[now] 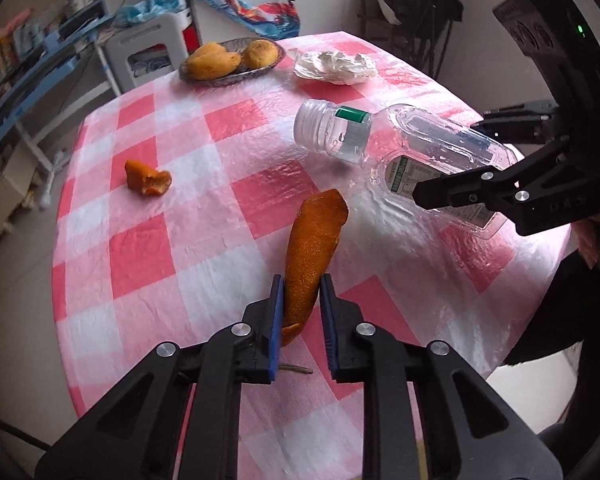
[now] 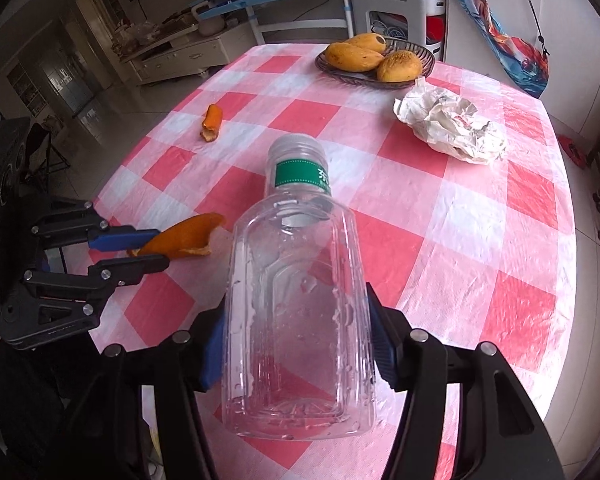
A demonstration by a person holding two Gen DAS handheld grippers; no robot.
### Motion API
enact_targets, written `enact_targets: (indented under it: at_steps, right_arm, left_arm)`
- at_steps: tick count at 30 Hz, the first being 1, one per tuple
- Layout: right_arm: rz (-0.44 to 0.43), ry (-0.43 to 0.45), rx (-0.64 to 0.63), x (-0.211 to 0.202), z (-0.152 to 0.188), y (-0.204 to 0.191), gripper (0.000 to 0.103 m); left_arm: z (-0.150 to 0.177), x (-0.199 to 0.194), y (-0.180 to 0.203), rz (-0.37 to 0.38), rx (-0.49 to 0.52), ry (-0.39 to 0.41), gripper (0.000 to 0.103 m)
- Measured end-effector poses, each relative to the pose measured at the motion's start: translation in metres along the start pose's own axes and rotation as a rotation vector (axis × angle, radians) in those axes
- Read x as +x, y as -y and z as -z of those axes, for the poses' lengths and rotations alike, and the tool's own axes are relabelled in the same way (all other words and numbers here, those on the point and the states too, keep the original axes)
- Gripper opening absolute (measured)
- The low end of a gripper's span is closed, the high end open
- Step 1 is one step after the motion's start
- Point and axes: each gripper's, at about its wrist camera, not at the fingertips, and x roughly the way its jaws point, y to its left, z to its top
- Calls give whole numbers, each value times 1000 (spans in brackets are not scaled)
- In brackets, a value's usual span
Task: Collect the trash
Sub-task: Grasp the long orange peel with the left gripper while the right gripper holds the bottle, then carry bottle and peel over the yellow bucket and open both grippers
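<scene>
At the table's far edge, mangoes (image 2: 354, 56) are held in a wicker basket (image 2: 426, 56), while a curled orange peel (image 1: 314, 248) is pinched by the left gripper (image 1: 300, 312) and a clear empty bottle (image 2: 296, 300) is clamped by the right gripper (image 2: 296, 344) above the checked tablecloth (image 2: 460, 220).

Tabletop (image 2: 480, 216) has a pink, red and white checked cloth. Both peel pieces are orange: the long peel (image 1: 314, 248) and the small peel (image 1: 148, 178). Clear bottle (image 2: 300, 308) with a green label band. Crumpled paper (image 2: 448, 126) is white, mangoes (image 2: 374, 60) yellow-orange, and the gripper pads (image 1: 276, 320) blue on black.
</scene>
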Motion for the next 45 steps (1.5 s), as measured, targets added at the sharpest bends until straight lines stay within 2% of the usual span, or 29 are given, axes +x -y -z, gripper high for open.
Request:
enact_targets:
  at_steps: [5, 11, 13, 16, 19, 22, 28, 34, 41, 45]
  right_arm:
    - [25, -3, -38, 2, 1, -10, 57]
    - [60, -2, -70, 6, 2, -16, 55]
    - [20, 3, -34, 5, 1, -12, 55]
    - [-98, 25, 68, 0, 0, 0, 55]
    - [-215, 60, 145, -9, 1, 6, 55]
    - [-292, 99, 189, -19, 6, 3, 55]
    - [-393, 168, 207, -36, 39, -26, 55]
    - [-432, 187, 195, -51, 87, -58, 55]
    - [-413, 94, 112, -49, 137, -102, 55]
    - [-359, 23, 33, -39, 153, -126, 55]
  left_arm:
    - [16, -6, 5, 1, -110, -12, 17]
    - [16, -2, 10, -31, -126, 1, 18]
    - [15, -8, 6, -22, -162, 26, 17]
    - [13, -27, -10, 15, -265, 96, 16]
    - [22, -46, -25, 60, -391, 173, 16]
    - [35, -61, -28, 79, -454, 233, 16]
    - [60, -77, -17, 81, -503, 276, 16]
    - [84, -95, -8, 61, -527, 312, 16]
    - [103, -108, -3, 58, -541, 328, 16]
    - [112, -115, 6, 57, -532, 336, 16]
